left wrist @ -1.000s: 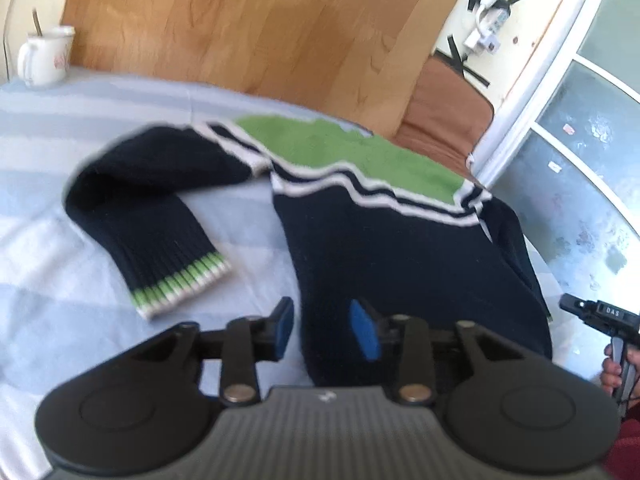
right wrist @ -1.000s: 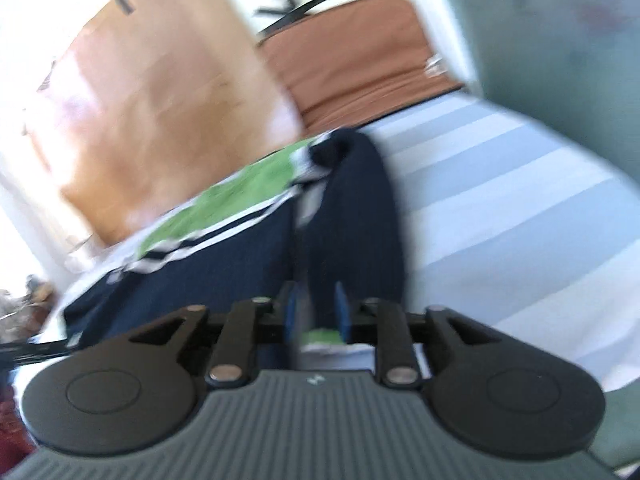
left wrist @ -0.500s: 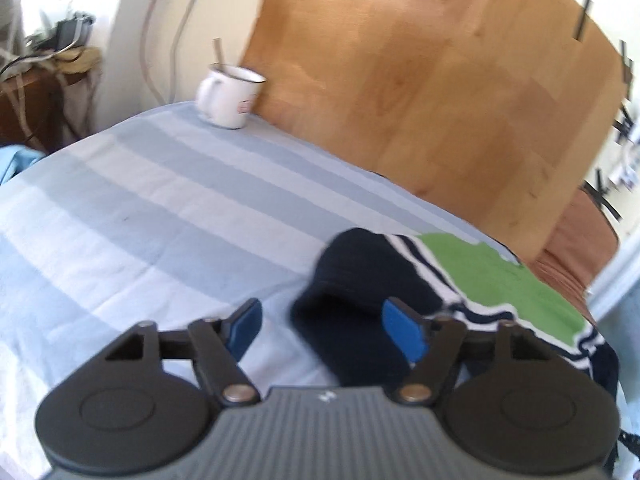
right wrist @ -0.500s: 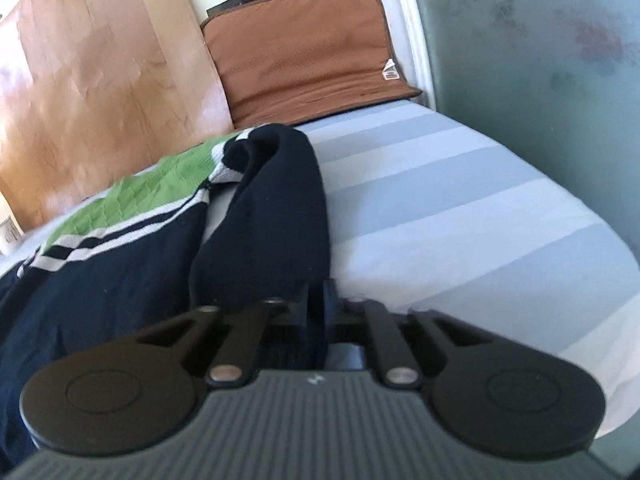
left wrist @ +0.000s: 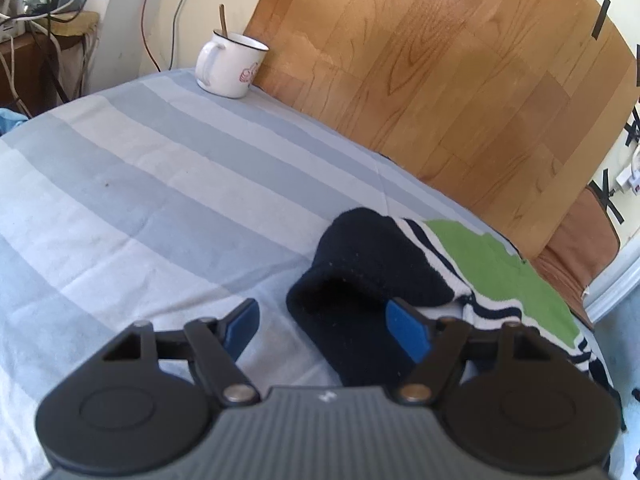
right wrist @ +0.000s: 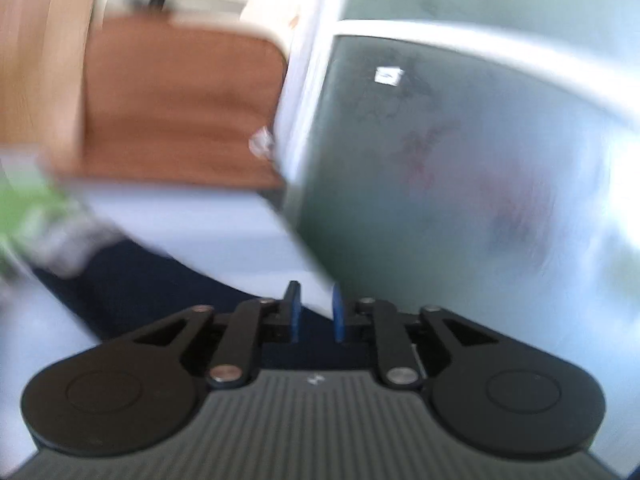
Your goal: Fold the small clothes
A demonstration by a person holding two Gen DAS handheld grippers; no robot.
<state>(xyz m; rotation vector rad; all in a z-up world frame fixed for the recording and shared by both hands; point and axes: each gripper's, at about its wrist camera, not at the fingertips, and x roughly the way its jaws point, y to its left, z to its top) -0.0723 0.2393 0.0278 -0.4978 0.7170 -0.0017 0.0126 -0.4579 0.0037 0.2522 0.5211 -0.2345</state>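
Observation:
A small navy sweater (left wrist: 496,280) with a green yoke and white stripes lies on the striped bedsheet (left wrist: 160,200). Its navy left sleeve (left wrist: 360,280) is bent back toward me. My left gripper (left wrist: 326,330) is open, with its blue pads on either side of that sleeve, low over the sheet. The right wrist view is blurred by motion. My right gripper (right wrist: 316,312) has its blue pads slightly apart with nothing between them. Navy cloth (right wrist: 140,280) and a patch of green lie to its left.
A white enamel mug (left wrist: 230,64) with a stick in it stands at the bed's far left corner. A wooden board (left wrist: 440,72) stands behind the bed. A brown cushion (right wrist: 180,100) and a glass door (right wrist: 460,160) are on the right.
My left gripper swung left to the bent sleeve and opened wide around it. My right gripper let go of the right sleeve, opened a little and swung to the right.

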